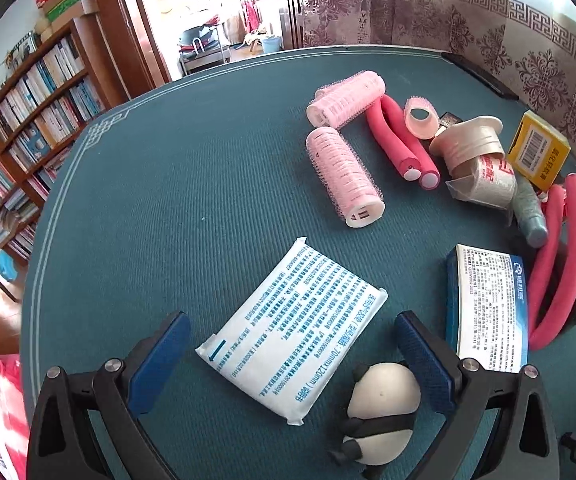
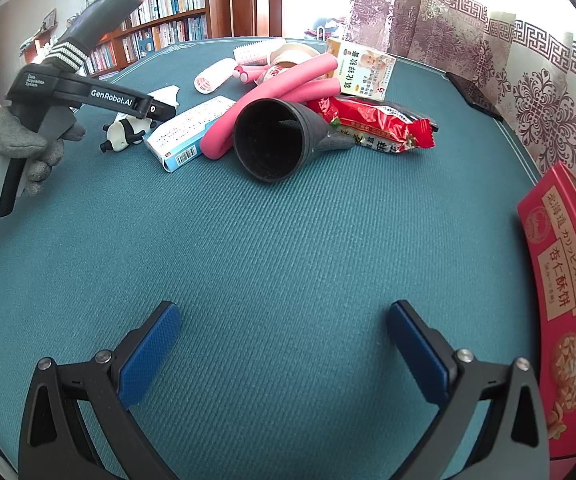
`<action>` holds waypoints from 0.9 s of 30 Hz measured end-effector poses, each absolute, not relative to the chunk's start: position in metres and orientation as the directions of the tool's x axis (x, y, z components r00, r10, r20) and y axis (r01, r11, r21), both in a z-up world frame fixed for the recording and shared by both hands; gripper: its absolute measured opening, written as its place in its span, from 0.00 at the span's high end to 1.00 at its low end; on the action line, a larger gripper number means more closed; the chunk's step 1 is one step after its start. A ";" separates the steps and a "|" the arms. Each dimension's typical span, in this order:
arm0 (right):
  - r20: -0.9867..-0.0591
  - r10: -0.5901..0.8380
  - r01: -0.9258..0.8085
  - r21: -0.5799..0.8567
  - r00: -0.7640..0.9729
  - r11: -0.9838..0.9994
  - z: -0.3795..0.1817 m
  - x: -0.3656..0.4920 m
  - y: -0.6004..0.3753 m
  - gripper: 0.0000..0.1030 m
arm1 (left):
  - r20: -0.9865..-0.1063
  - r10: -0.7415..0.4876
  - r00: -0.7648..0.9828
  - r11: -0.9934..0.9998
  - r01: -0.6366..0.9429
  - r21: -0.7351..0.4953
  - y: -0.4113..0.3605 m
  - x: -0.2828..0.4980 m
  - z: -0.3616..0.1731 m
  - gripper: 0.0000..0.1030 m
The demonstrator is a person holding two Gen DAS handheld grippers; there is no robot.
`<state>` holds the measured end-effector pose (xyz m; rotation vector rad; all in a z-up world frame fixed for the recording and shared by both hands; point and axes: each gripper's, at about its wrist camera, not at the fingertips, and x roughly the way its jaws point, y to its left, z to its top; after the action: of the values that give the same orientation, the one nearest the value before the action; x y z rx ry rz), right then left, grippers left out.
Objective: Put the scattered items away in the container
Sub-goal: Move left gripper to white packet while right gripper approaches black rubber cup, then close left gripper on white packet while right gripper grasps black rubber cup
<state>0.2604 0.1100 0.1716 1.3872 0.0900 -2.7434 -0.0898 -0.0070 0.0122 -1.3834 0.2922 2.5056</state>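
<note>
Nothing tidied yet, by the look of it. Left tongs [image 1: 288,344] apart, empty, low over the white dressing packet [image 1: 292,332] and panda figurine [image 1: 380,412] at lower centre. Right tongs [image 2: 283,344] apart, empty, over bare table [image 2: 247,240]. Hair rollers [image 1: 344,176], foam curler rods [image 2: 288,80], black funnel [image 2: 271,140] and snack packet [image 2: 376,124] lie scattered at upper centre. Red biscuit box [image 2: 564,300] at right edge is possibly the container; its inside is unseen.

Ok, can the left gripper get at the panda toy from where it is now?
Probably yes: the left gripper is open, and the panda toy lies between its fingers near the right one, with the white packet alongside.
</note>
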 end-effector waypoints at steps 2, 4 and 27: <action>-0.806 -0.032 0.085 -0.023 -0.592 -0.996 0.172 0.260 0.110 0.00 | -0.845 0.170 -0.506 -0.955 -0.296 -0.014 -0.014 -0.095 0.009 0.01; -0.806 -0.032 0.085 -0.023 -0.591 -0.996 0.172 0.260 0.110 0.00 | -0.835 0.155 -0.528 -0.961 -0.277 -0.003 -0.015 -0.093 0.011 0.17; -0.802 -0.007 0.003 0.007 -0.598 -1.000 0.204 0.207 0.099 0.09 | -0.755 0.254 -0.604 -0.962 -0.236 -0.135 -0.011 -0.034 0.012 0.41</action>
<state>0.2075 0.0986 0.2043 1.4064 -0.0076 -2.8029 -0.0342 -0.0106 0.0122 -1.2247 -0.0308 2.5917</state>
